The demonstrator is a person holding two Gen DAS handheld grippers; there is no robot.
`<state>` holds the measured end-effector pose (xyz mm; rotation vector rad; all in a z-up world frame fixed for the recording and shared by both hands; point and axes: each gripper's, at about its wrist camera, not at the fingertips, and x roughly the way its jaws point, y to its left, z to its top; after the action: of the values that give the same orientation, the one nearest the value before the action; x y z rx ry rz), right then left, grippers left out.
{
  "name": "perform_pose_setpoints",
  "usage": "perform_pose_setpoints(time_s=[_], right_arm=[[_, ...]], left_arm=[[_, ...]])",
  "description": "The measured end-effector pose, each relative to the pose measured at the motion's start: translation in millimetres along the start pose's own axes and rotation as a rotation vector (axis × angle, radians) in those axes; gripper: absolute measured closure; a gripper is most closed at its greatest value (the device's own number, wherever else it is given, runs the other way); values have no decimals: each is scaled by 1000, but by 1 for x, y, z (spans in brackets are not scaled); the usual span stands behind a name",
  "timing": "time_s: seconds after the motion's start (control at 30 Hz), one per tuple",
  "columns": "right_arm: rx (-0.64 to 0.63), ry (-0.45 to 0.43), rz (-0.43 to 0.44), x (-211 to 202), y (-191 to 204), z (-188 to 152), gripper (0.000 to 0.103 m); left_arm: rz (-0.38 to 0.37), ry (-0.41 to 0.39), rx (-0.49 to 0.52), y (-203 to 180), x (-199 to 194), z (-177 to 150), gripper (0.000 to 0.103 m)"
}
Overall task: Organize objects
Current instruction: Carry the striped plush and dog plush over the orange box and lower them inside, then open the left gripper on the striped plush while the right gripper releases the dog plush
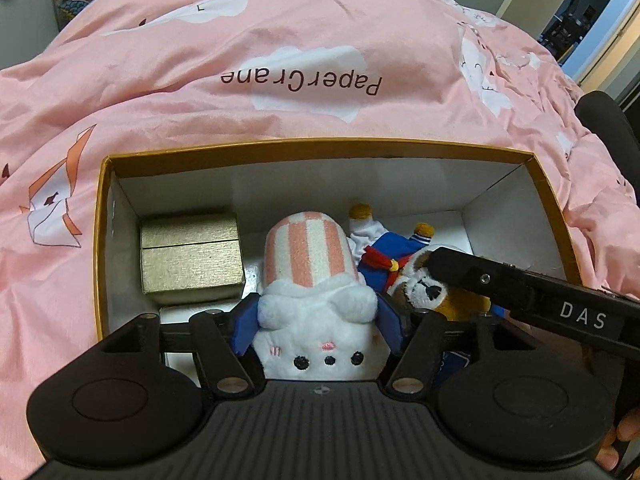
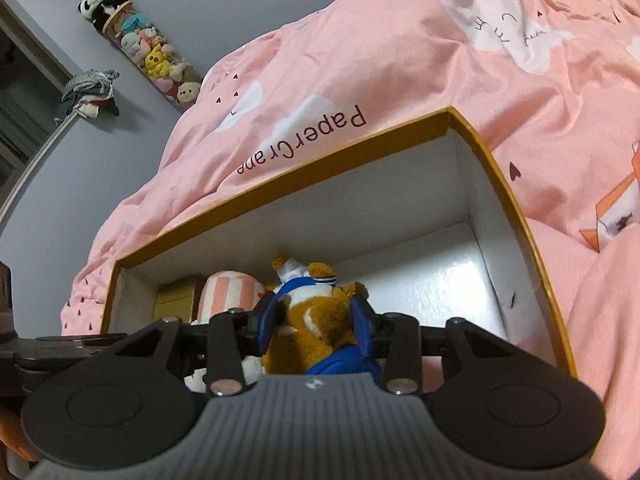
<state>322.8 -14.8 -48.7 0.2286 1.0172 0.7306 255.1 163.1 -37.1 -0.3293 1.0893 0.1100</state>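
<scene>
The bedcover (image 1: 320, 32) is showing as soft, matt pink cloth with printed patches. The box (image 1: 316, 145) is looking like stiff card, its rim a matt ochre and its white inside faintly glossy. The white plush (image 1: 316, 320) and the brown plush (image 2: 320, 320) are reading as fuzzy fleece. The small gold box (image 1: 192, 256) is giving off a brushed, metallic paper sheen. Each tool's body is appearing as matt black ribbed plastic.
</scene>
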Motion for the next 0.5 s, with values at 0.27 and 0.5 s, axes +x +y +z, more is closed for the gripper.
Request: perform_pose_setpoints(time_s=[0.27, 0.5], right_arm=[[-65, 36, 13, -18, 1, 6, 56], [-47, 108, 30, -28, -4, 2, 57]], left_arm=[[-53, -58, 16, 4, -24, -10, 32], [-86, -48, -23, 9, -22, -23, 44]])
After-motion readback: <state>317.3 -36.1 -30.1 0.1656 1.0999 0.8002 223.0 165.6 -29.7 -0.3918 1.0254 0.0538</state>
